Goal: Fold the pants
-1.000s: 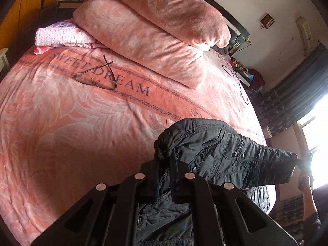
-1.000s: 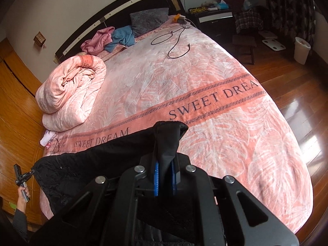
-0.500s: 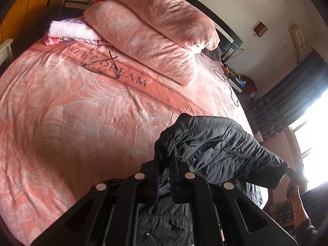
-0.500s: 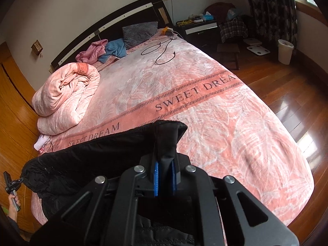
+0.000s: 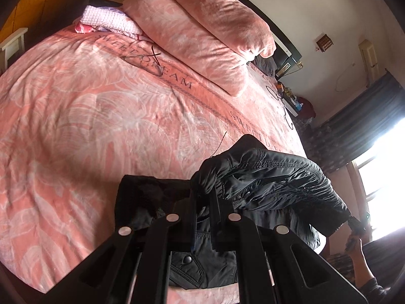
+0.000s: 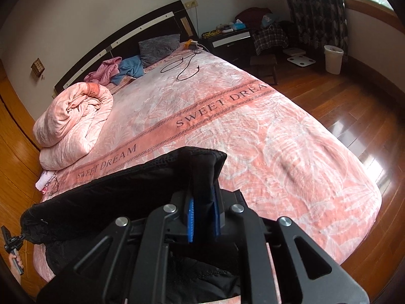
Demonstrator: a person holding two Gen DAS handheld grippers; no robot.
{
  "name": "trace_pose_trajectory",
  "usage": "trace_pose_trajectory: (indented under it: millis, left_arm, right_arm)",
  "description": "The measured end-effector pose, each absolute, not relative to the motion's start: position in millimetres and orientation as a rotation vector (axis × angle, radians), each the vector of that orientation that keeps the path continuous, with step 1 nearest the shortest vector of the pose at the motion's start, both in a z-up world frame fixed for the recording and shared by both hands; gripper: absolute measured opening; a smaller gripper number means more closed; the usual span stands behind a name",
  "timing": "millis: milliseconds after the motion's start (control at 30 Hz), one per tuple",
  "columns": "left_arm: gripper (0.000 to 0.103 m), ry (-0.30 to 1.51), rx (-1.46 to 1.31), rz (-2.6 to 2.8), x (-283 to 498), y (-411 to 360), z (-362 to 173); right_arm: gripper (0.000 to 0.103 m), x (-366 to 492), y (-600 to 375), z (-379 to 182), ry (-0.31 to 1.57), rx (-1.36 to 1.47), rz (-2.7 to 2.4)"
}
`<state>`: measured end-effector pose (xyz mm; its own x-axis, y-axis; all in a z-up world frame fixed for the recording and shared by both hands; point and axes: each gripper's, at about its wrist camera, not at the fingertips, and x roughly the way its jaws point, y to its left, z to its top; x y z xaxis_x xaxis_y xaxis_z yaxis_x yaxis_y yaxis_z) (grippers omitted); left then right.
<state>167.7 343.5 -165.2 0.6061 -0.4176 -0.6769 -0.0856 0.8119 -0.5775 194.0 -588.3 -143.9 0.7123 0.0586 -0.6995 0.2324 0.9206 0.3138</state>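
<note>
Black padded pants (image 5: pixel 273 177) hang stretched between my two grippers over the pink bed cover (image 5: pixel 101 126). My left gripper (image 5: pixel 203 190) is shut on one bunched end of the top edge, and the cloth below it rests folded on the bed. My right gripper (image 6: pixel 202 187) pinches the other end of the pants (image 6: pixel 121 197) between its blue pads (image 6: pixel 190 217); its jaws are opening slightly, the fabric still between them. Each view shows the other gripper small at the far end of the cloth, the left gripper (image 6: pixel 11 240) in a hand.
A rolled pink quilt (image 6: pixel 73 121) lies near the headboard, with glasses (image 5: pixel 149 60) on the cover beside it. A black cable (image 6: pixel 184 68) and loose clothes (image 6: pixel 119 68) sit further up. Right of the bed are a wooden floor, stool (image 6: pixel 263 63) and white bin (image 6: pixel 333 59).
Both grippers have carried the pants further over the bed and a little lower. The lower part of the pants now lies on the cover. The stretched edge sags more.
</note>
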Motion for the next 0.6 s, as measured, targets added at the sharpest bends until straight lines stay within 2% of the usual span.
trace_pose_trajectory:
  millis: [200, 400, 467, 533, 600]
  left_arm:
    - [0.008, 0.936, -0.609, -0.213, 147, 346, -181]
    - [0.013, 0.985, -0.587, -0.204, 129, 347, -203]
    - [0.014, 1.004, -0.561, -0.194, 123, 345, -212]
    - [0.015, 1.04, -0.532, -0.185, 116, 341, -224]
    - [0.015, 1.08, -0.51, -0.169, 110, 339, -239]
  right_arm:
    - [0.013, 167, -586, -150, 0.784, 0.39, -0.128]
    - [0.022, 140, -583, -156, 0.769, 0.405, -0.163]
    - [0.034, 130, -581, -159, 0.76, 0.416, -0.173]
    - [0.05, 120, -580, -163, 0.749, 0.432, -0.191]
    - [0.059, 112, -578, -169, 0.747, 0.446, -0.194]
